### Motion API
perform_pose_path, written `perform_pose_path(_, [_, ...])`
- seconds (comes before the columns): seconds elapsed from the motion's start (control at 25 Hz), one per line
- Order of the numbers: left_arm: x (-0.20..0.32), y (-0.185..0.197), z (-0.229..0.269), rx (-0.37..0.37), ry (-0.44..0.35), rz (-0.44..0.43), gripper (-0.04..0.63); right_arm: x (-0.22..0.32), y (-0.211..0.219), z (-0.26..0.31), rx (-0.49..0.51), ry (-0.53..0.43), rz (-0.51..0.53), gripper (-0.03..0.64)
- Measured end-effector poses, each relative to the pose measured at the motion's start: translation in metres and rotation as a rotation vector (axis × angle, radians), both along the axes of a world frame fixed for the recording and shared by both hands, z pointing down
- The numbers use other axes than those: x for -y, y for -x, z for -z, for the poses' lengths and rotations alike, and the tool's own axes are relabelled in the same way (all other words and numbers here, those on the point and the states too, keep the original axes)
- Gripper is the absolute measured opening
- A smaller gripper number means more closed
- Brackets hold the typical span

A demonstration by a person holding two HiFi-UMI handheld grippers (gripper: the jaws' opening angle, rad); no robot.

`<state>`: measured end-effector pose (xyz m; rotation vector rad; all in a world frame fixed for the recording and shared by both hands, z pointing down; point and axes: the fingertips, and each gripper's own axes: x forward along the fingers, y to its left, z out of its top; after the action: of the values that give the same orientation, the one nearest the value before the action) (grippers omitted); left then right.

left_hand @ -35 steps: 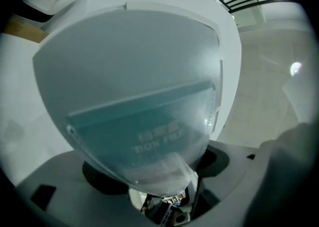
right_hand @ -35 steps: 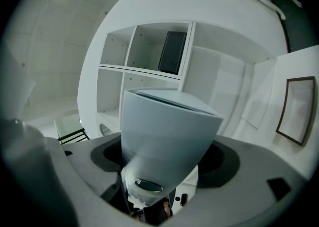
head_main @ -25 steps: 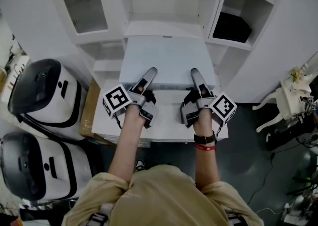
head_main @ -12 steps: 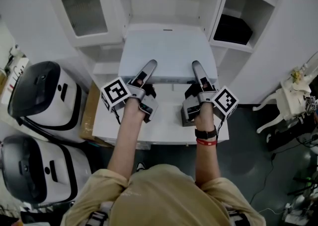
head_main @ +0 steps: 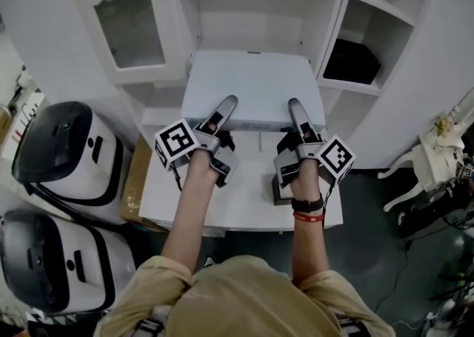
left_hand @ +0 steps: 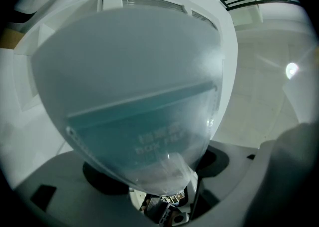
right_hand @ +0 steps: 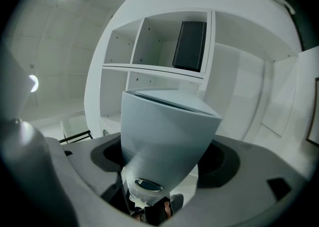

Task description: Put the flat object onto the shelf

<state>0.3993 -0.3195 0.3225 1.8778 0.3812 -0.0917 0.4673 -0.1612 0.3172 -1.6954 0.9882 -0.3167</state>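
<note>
Gripping the flat box (head_main: 252, 89) by its near edge, pinching with the left claw (head_main: 224, 106) on one side and clamping with the right claw (head_main: 294, 108) on the other, jaws closed on the pale plastic in both gripper views. Holding it lifted off the counter (head_main: 237, 195), roughly level, far edge pointing at the middle bay of the shelf (head_main: 252, 28) and sitting right at its mouth. Not resting on any board yet, judging by the head view, so calling the pick-up done and the placing not done. Reading the job as about halfway: lifting finished, sliding in and letting go left to do. Reaching forward with both forearms (head_main: 189, 209) nearly straight and side by side, claws tipping slightly upward toward the shelf. Showing the marker cubes (head_main: 176, 143) turned outward, one at each side. Spotting a black box (head_main: 352, 61) filling the bay to the right, so guessing at the empty middle bay as the target. Probably needing an even push from both sides next, to stop the flat box skewing against the shelf's sides.
</note>
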Motion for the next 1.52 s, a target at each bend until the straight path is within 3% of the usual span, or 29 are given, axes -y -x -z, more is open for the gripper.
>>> perform_pose_path(0.52, [0.035,-0.039,-0.008,0.042,0.020,0.017,0.371,0.033,-0.042,0.000,0.022,0.000,-0.006,0.393])
perform_pose_path(1.52, [0.053,-0.121,-0.011,0.115,0.054,0.001,0.371,0.051,-0.122,-0.003,0.063,-0.042,-0.052,0.393])
